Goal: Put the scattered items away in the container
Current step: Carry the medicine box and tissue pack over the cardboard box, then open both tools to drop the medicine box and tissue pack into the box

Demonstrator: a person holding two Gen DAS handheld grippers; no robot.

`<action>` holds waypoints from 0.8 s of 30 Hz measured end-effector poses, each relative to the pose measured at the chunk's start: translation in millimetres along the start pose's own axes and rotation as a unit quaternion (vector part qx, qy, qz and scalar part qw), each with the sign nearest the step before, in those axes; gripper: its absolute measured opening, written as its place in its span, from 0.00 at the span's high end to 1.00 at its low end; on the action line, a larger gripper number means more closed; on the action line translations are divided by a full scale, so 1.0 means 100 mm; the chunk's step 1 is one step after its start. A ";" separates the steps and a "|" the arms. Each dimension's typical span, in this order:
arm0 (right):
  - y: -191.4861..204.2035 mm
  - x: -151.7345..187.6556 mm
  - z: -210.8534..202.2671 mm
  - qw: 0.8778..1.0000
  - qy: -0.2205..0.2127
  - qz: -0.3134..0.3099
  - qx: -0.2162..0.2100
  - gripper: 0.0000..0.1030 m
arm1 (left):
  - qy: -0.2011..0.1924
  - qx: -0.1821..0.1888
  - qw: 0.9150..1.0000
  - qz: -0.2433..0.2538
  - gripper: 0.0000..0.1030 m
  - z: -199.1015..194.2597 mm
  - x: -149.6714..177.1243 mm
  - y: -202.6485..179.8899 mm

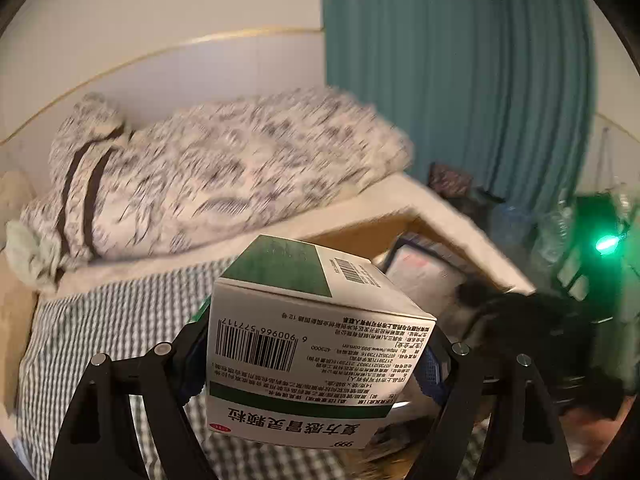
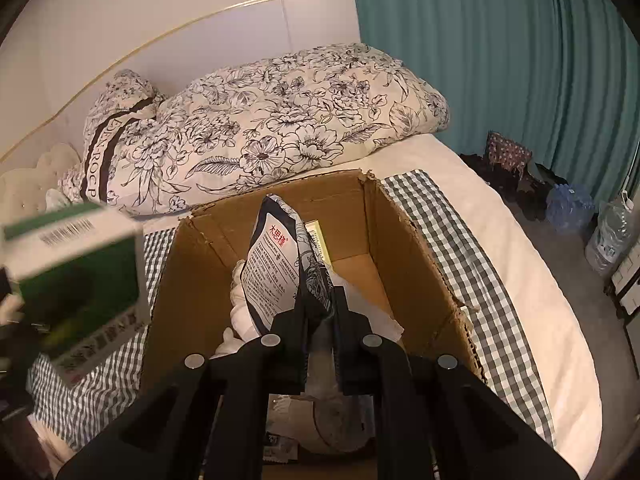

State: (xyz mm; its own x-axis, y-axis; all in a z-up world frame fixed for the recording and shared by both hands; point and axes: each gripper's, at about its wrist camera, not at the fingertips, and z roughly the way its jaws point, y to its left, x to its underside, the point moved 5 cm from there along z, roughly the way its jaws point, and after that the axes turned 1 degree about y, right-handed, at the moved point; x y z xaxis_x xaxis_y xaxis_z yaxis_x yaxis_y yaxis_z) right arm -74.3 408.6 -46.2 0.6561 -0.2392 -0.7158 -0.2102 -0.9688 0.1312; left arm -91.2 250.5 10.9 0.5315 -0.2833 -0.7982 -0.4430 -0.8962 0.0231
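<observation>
My left gripper (image 1: 316, 356) is shut on a white and green medicine box (image 1: 312, 340) with a barcode, held above the checked bedsheet. The box also shows blurred at the left of the right wrist view (image 2: 76, 268). My right gripper (image 2: 318, 304) is shut on a blue and white packet (image 2: 280, 268) and holds it upright over the open cardboard box (image 2: 404, 240). White wrapped items and papers lie inside the cardboard box. In the left wrist view the cardboard box (image 1: 360, 236) is to the right of the medicine box.
A folded floral quilt (image 2: 260, 128) lies behind the cardboard box on the bed. A teal curtain (image 2: 500, 60) hangs at the right. Dark clothes, a blue bag and a water bottle (image 2: 612, 236) sit on the floor at the right.
</observation>
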 end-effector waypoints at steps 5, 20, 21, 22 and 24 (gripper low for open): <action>-0.04 -0.01 0.02 1.000 -0.001 0.001 0.006 0.89 | 0.023 0.025 0.999 0.018 0.19 0.17 0.08 -0.14; -0.25 -0.15 -0.32 0.997 -0.056 0.038 0.040 0.33 | 0.011 -0.013 0.999 0.052 0.00 0.05 0.07 -0.16; -0.25 -0.16 -0.34 0.997 -0.060 0.042 0.036 0.32 | 0.009 -0.011 0.999 0.052 0.00 0.03 0.06 -0.17; -0.25 -0.17 -0.36 0.997 -0.062 0.043 0.035 0.32 | 0.008 -0.006 0.999 0.052 0.00 0.01 0.05 -0.18; -0.27 -0.17 -0.39 0.996 -0.065 0.047 0.033 0.32 | 0.009 0.010 0.999 0.047 0.00 0.01 0.04 -0.20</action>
State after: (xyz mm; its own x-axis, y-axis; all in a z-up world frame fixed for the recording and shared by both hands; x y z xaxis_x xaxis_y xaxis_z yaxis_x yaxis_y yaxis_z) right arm -51.2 436.1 -10.6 0.5329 -0.3133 -0.7861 -0.3154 -0.9355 0.1591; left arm -80.9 267.4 6.4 0.5001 -0.3716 -0.7822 -0.5055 -0.8586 0.0848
